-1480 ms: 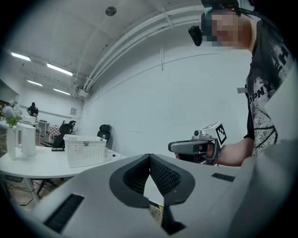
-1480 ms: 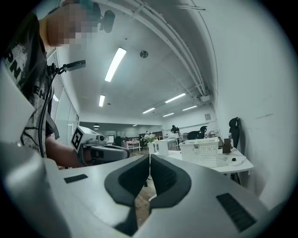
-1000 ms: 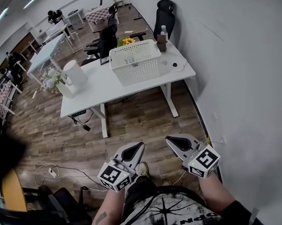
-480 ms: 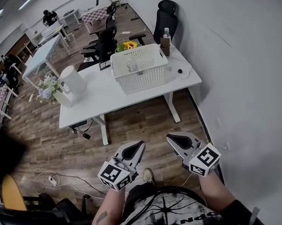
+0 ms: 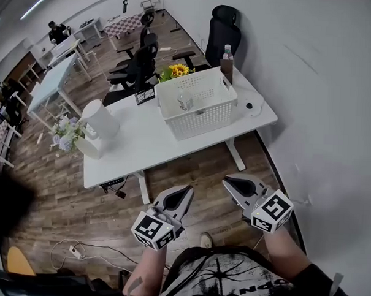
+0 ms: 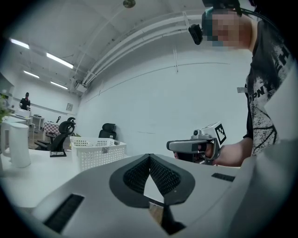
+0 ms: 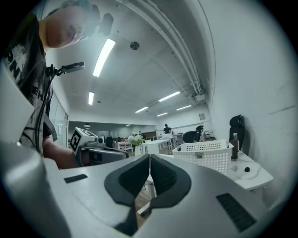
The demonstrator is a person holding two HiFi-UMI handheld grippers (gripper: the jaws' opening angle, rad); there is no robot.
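Left tongs (image 5: 185, 193) and right tongs (image 5: 229, 180): both pressed together, nothing between the pads, confirmed in each gripper view. They are held side by side over the wooden floor (image 5: 73, 194), tips apart from each other, pointing ahead.

Change over the last 1 s: in the head view the counter (image 5: 142, 150) has slid lower and right, and its near edge is now closer to the tongs. In the left gripper view the basket (image 6: 95, 155) sits larger and more central than 1.5 s ago. The tongs kept the same pose and stayed closed. Reads as the person walking up, arms not reaching.

The counter is still apart from both tongs, with floor between. The basket (image 5: 202, 123) is on the counter's right half near the front edge, with a small clear item inside. To its left is bare counter top, then a white jug (image 5: 99, 118) and a flower vase (image 5: 67, 137) at the left end. To its right is a round white piece (image 5: 252, 107), with a bottle (image 5: 227, 59) at the back corner.

Room: the wall (image 5: 334, 120) is close beside the right tongs, so there is little slack on that side. The left side is open floor, with a cable (image 5: 76, 251) lying on it. Chairs (image 5: 140, 59) stand behind the counter.
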